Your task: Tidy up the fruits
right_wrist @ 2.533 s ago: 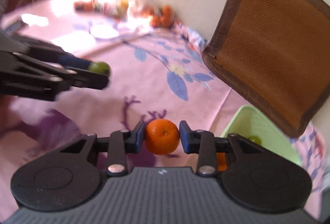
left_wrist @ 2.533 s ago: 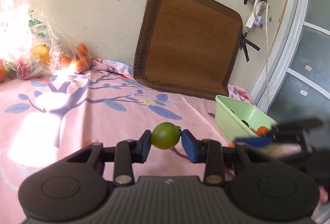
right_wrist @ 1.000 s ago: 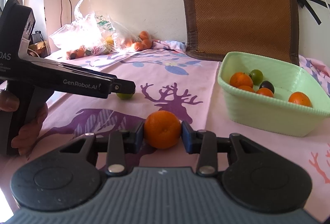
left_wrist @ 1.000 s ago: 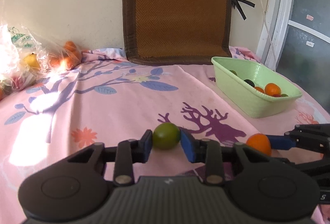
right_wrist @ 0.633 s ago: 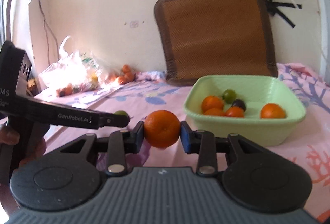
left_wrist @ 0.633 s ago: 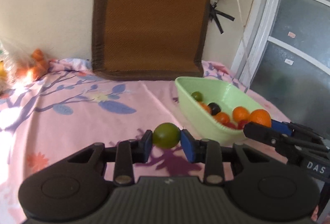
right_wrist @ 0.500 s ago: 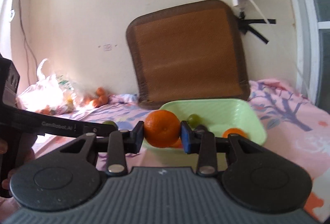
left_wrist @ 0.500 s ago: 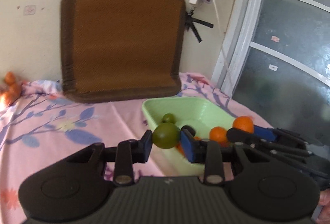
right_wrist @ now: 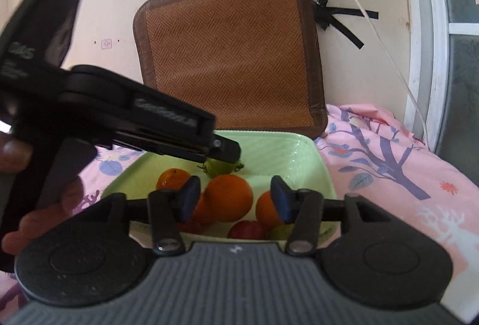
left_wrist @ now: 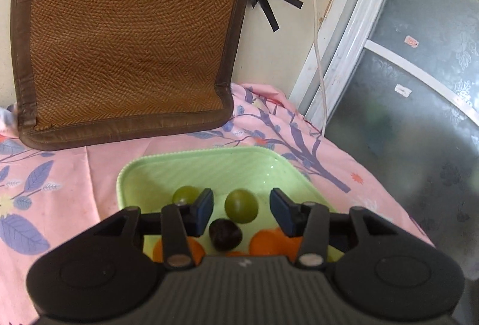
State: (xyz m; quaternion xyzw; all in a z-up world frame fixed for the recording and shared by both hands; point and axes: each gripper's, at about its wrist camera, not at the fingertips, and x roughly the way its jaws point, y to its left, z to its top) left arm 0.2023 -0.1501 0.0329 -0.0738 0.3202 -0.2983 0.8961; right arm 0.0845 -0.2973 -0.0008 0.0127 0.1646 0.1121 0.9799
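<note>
My left gripper (left_wrist: 241, 211) is open over the light green basket (left_wrist: 209, 163). The green fruit (left_wrist: 241, 205) it held sits loose between its jaws, above a dark plum (left_wrist: 225, 234) and beside another green fruit (left_wrist: 185, 194). My right gripper (right_wrist: 233, 200) is open over the same basket (right_wrist: 299, 151). The orange (right_wrist: 228, 197) lies free between its jaws among other oranges (right_wrist: 172, 177), a red fruit (right_wrist: 247, 229) and a green fruit (right_wrist: 220, 166). The left gripper's body (right_wrist: 119, 109) crosses the right wrist view.
A brown woven cushion (left_wrist: 125, 37) leans on the wall behind the basket. The basket stands on a pink flowered cloth (left_wrist: 45, 175). A white cable (left_wrist: 317, 55) hangs at the right beside a glass door (left_wrist: 413, 85).
Both grippers moved over the basket and opened. The green fruit and the orange have left the jaws and sit in the basket.
</note>
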